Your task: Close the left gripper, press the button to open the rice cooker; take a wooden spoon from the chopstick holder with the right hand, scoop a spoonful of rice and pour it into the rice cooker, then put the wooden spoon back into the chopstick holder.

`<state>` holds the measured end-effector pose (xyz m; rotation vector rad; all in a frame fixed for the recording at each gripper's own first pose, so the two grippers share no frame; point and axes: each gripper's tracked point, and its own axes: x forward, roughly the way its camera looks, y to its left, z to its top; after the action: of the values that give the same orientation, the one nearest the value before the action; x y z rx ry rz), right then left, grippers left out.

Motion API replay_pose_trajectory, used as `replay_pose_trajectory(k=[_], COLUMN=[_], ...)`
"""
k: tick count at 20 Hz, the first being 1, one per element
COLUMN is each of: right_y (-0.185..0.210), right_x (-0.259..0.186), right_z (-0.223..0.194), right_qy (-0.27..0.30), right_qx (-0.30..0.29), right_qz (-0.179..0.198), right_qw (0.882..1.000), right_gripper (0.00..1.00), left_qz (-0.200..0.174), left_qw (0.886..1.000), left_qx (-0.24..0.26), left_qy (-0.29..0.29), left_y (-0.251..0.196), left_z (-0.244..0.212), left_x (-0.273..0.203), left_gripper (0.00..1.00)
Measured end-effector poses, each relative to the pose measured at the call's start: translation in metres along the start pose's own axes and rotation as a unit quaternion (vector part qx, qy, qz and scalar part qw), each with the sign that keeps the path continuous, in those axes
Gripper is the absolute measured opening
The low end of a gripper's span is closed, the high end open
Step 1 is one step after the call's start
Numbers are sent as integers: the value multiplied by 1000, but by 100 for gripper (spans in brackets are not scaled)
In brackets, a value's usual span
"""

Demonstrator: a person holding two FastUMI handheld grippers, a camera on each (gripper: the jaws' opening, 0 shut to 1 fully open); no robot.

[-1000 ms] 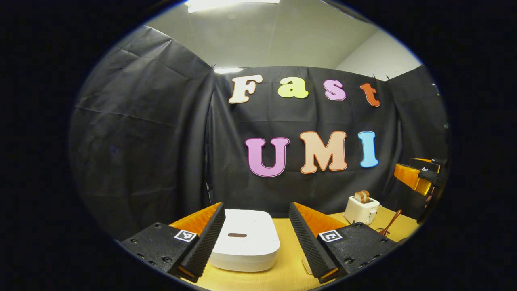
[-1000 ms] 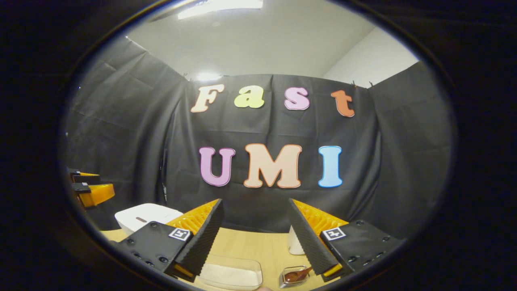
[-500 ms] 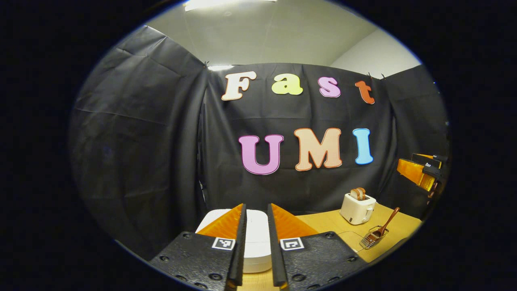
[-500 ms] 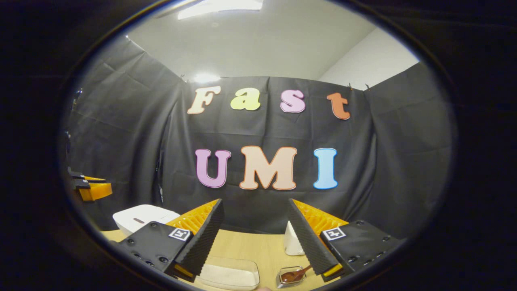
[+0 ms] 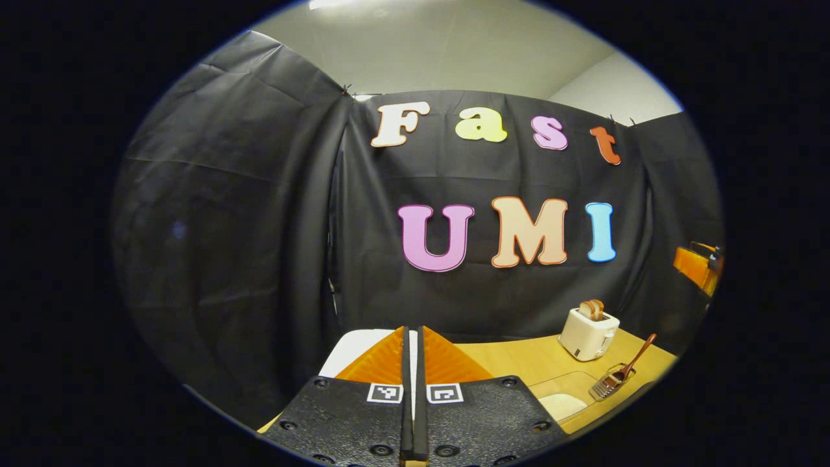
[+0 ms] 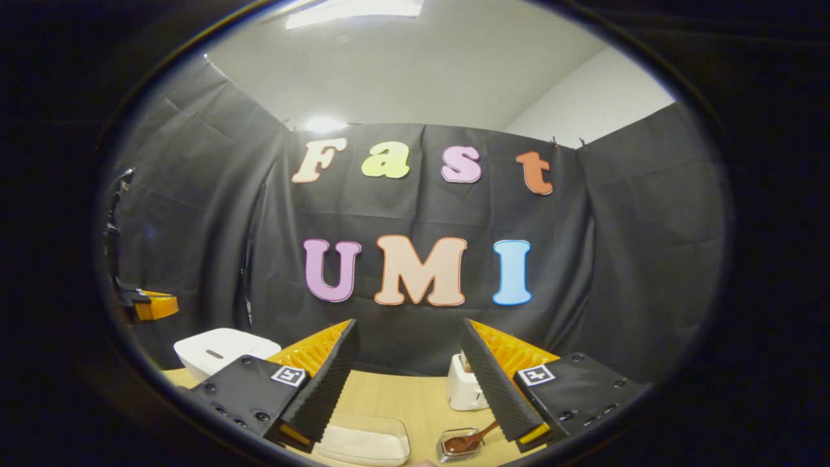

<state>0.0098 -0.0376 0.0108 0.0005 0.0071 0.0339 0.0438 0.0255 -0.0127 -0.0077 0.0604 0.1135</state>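
Your left gripper (image 5: 412,389) has closed from wide to fully pinched on nothing, poised above the white rice cooker (image 5: 353,347), so press its button next, while your right gripper (image 6: 410,383) remains wide apart, empty, near the wooden spoon (image 6: 468,441).

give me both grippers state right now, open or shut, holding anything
Left gripper: shut, fingers together with nothing between them, above the rice cooker.
Right gripper: open, holding nothing, above the table.
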Motion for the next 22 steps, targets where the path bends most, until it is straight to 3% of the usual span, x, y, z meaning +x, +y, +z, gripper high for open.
replay_pose_trajectory(k=[7, 22], right_y=[-6, -21], right_x=[-1, -2], right_z=[2, 7], right_qy=[3, 5], right_qx=[-12, -48], right_qz=[-16, -40], right_qw=[1000, 998], right_gripper=[100, 100], left_qz=[-15, -11], left_qw=[999, 993], left_qx=[-12, -7], left_qy=[30, 115], left_y=[8, 24], left_z=[-30, -113], left_x=[31, 74], left_gripper=[0, 0])
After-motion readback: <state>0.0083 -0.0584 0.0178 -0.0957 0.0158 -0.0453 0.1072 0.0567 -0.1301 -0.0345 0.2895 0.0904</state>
